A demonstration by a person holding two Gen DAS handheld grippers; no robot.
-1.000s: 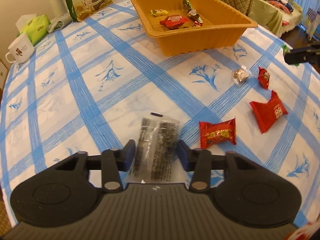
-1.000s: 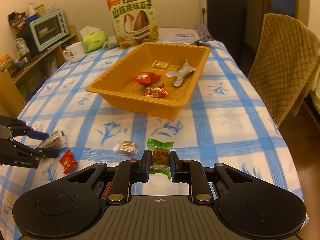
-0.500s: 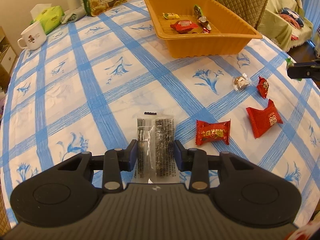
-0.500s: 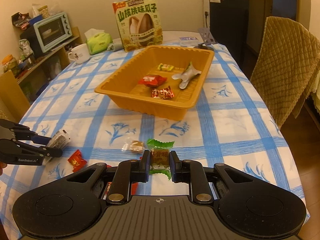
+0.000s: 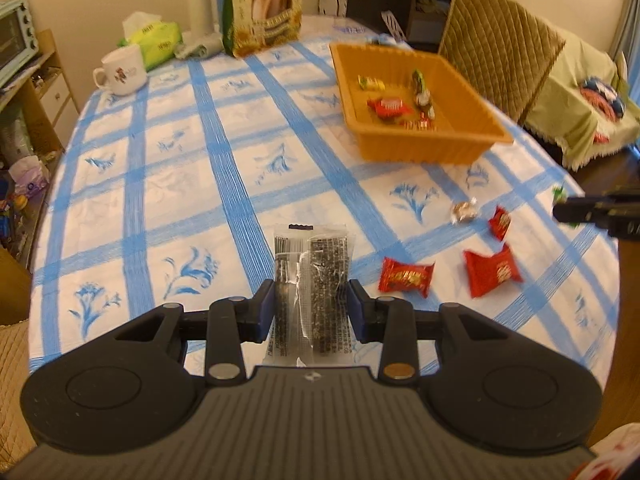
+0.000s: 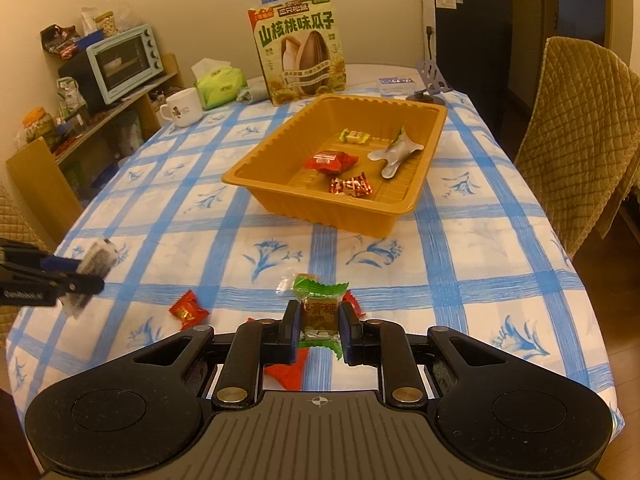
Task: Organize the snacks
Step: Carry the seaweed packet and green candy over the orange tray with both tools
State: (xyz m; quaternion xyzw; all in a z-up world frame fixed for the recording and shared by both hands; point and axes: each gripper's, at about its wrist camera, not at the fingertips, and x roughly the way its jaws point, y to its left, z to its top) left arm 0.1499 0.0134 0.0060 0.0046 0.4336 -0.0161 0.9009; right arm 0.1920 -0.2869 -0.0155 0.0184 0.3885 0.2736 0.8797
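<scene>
My left gripper [image 5: 311, 304] is shut on a clear packet with dark contents [image 5: 312, 264] and holds it off the tablecloth. It also shows at the left edge of the right wrist view as the left gripper [image 6: 80, 276]. My right gripper [image 6: 319, 320] is shut on a green-wrapped candy [image 6: 318, 300] above the table's near edge. The orange tray [image 6: 320, 220] stands farther back with several wrapped sweets inside. On the cloth lie loose red candies [image 5: 406, 278], [image 5: 492, 270], [image 5: 500, 222] and a clear-wrapped brown sweet [image 5: 464, 211].
A big sunflower-seed bag [image 6: 300, 52], a white mug [image 6: 182, 108] and a green tissue pack [image 6: 220, 84] stand at the table's far end. A quilted chair [image 6: 580, 140] is at the right side. Shelves with a toaster oven [image 6: 124, 60] line the left wall.
The left gripper's jaws closed onto the dark packet, then lifted it off the cloth, and its view tilted up. The right gripper kept its hold on the green candy and hardly moved.
</scene>
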